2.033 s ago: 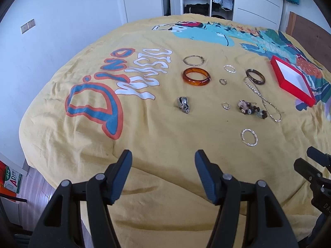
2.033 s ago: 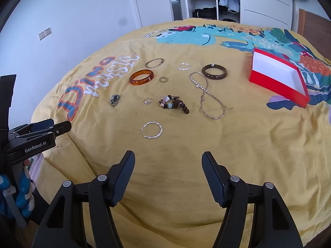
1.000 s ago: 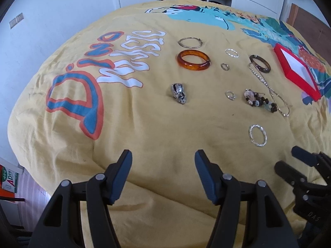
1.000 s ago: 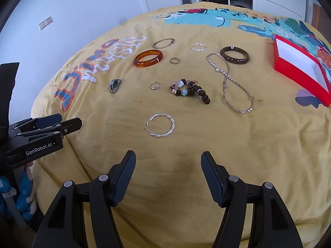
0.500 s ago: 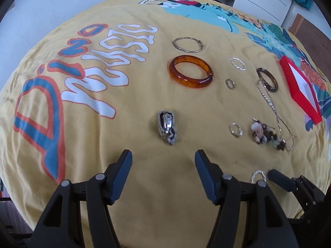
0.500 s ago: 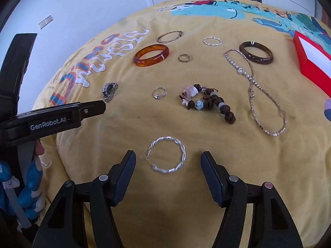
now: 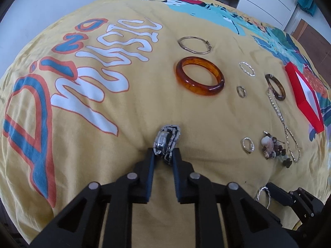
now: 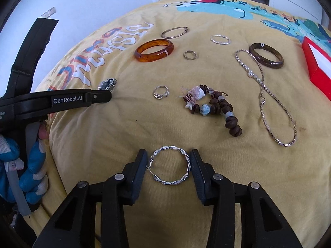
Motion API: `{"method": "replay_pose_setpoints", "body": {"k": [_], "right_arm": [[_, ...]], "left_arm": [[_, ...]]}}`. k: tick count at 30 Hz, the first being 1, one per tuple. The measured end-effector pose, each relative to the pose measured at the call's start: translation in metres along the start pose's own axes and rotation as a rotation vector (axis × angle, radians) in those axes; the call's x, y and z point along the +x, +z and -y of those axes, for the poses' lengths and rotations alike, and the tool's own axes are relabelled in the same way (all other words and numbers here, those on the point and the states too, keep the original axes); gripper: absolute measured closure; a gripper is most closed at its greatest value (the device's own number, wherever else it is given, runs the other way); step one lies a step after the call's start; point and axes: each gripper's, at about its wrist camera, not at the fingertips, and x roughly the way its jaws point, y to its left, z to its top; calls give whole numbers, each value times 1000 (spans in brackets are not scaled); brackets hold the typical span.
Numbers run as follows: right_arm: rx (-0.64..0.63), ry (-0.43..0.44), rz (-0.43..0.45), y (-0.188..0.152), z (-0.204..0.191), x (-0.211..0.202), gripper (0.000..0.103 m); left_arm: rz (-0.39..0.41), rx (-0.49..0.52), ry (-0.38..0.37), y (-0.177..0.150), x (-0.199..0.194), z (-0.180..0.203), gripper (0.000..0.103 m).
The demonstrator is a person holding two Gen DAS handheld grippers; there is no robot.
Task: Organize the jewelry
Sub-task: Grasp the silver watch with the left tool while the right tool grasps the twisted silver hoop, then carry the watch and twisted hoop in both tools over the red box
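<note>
A silver link watch (image 7: 166,141) lies bunched on the yellow bedspread (image 7: 124,124). My left gripper (image 7: 164,154) is closing on it, and both pads press its near end. In the right wrist view the same left gripper (image 8: 103,96) reaches in from the left, with the watch (image 8: 107,83) at its tip. A twisted silver hoop (image 8: 165,180) lies flat between the fingers of my right gripper (image 8: 168,160). Those jaws are closing too, and each pad touches one side of the hoop.
Spread further back are an amber bangle (image 8: 153,55), a thin hoop (image 8: 173,32), small rings (image 8: 161,92), a bead bracelet (image 8: 217,105), a chain (image 8: 266,95) and a dark bangle (image 8: 266,61). A red box (image 8: 318,78) stands open at the right. A gloved hand (image 8: 31,165) holds the left gripper.
Both grippers moved forward and down to the bedspread. The left jaws went from wide open to closed on the watch. The right jaws narrowed around the twisted hoop.
</note>
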Motion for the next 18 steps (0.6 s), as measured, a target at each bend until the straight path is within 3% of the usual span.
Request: {"method": "replay_pose_setpoints", "body": {"k": [10, 18], "right_arm": [[25, 29, 37, -7, 6, -25, 61], [52, 11, 114, -15, 13, -73, 61]], "left_arm": [[36, 13, -19, -4, -26, 2, 92], [85, 51, -43, -11, -69, 17, 96]]}}
